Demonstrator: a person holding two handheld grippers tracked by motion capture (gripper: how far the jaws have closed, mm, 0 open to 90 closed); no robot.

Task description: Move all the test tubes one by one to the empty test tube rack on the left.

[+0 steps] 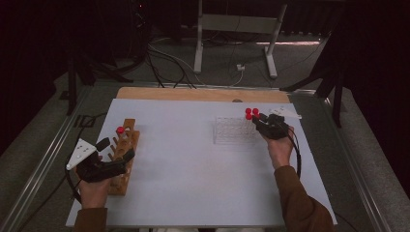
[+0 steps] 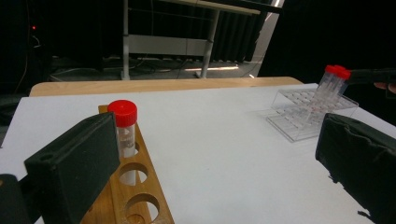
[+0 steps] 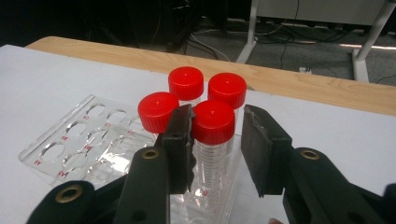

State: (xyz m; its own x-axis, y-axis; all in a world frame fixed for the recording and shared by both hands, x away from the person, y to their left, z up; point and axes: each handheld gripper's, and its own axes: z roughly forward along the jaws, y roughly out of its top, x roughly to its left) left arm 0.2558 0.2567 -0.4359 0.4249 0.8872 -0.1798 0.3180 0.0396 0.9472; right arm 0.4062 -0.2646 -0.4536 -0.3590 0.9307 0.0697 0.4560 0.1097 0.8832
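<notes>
Several red-capped tubes (image 3: 186,83) stand in a clear plastic rack (image 3: 84,135) at the table's far right (image 1: 232,130). My right gripper (image 3: 219,114) has the nearest tube (image 3: 213,121) between its jaws. The left pad touches the cap, while a thin gap shows at the right pad. In the high view that gripper (image 1: 260,121) sits at the rack's right end. My left gripper (image 1: 116,149) hovers open over a wooden rack (image 1: 126,140) at the left, with nothing between its jaws. One red-capped tube (image 2: 123,126) stands in that rack's far hole.
The white table top (image 1: 193,169) spreads between the two racks. A bare wooden strip (image 1: 193,94) runs along its far edge. Beyond it are desk legs (image 1: 198,38) and cables (image 1: 169,60) on the floor. The wooden rack (image 2: 140,196) has open holes.
</notes>
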